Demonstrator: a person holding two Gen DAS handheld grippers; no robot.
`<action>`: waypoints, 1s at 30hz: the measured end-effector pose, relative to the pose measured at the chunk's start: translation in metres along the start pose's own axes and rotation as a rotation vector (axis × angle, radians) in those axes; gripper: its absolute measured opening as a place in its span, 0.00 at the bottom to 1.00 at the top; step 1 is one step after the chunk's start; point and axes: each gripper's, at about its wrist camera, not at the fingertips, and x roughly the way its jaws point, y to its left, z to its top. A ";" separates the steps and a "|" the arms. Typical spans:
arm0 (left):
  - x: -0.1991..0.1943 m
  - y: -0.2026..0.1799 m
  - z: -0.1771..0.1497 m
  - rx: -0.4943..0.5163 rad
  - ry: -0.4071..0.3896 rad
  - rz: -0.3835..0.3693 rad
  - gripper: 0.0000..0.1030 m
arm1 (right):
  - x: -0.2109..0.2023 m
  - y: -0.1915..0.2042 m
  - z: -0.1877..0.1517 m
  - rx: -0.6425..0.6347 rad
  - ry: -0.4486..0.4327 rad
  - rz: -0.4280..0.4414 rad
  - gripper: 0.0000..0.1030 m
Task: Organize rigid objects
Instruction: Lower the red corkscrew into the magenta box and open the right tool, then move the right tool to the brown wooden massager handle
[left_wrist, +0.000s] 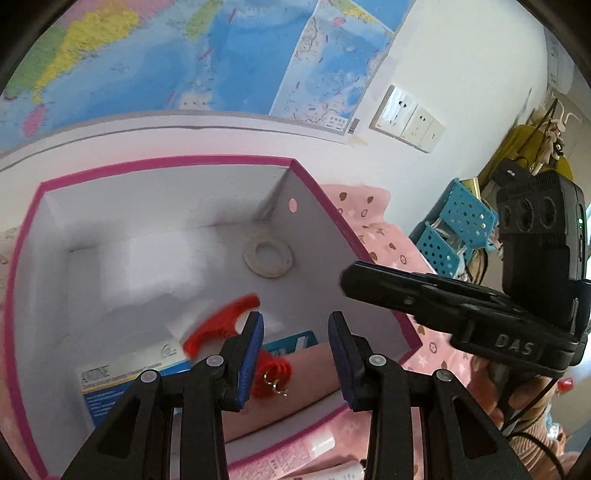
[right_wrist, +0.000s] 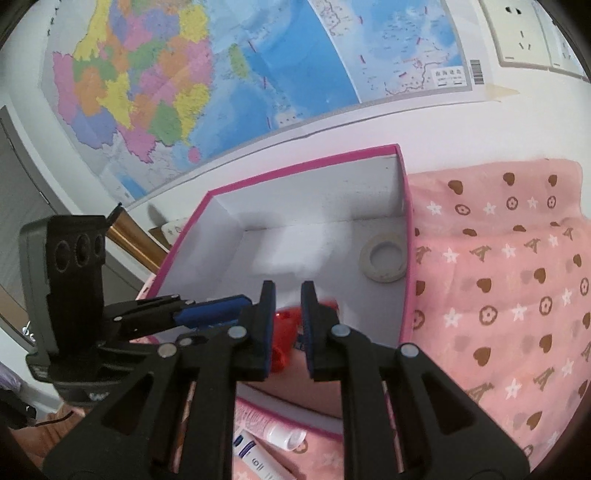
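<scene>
Left wrist view: a pink-rimmed box (left_wrist: 314, 184) with a white interior is seen below the left gripper (left_wrist: 297, 354), whose blue pads stand apart with nothing pressed between them. A red plastic object (left_wrist: 221, 325), blurred, is seen just beyond and beside the left pad, over the box floor, apparently loose, though contact cannot be told. A tape ring (left_wrist: 268, 257) lies near the far right corner, and a blue-and-white carton (left_wrist: 122, 376) lies at the near side. The right gripper (left_wrist: 347, 280) is seen reaching in over the right wall, its fingers drawn together.

Right wrist view: the right gripper (right_wrist: 288, 325) is shown nearly closed, a narrow gap left between the pads, and nothing is seen clamped. The red object (right_wrist: 284, 328) sits just beyond that gap, inside the box (right_wrist: 404, 221). The left gripper (right_wrist: 214, 312) enters from the left.

The step, judged to be settling the red piece in the box, is best done with both grippers lifted straight clear of the walls. Tubes (right_wrist: 273, 439) are left on the pink cloth (right_wrist: 498, 295) outside.
</scene>
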 end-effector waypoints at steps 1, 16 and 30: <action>-0.004 -0.001 -0.002 0.012 -0.013 0.011 0.35 | -0.003 0.002 -0.003 -0.007 -0.003 0.009 0.16; -0.092 0.013 -0.072 0.030 -0.176 0.093 0.41 | -0.043 0.024 -0.064 -0.039 -0.028 0.154 0.34; -0.055 0.010 -0.139 -0.007 -0.003 0.046 0.42 | -0.020 -0.003 -0.142 0.096 0.117 0.108 0.42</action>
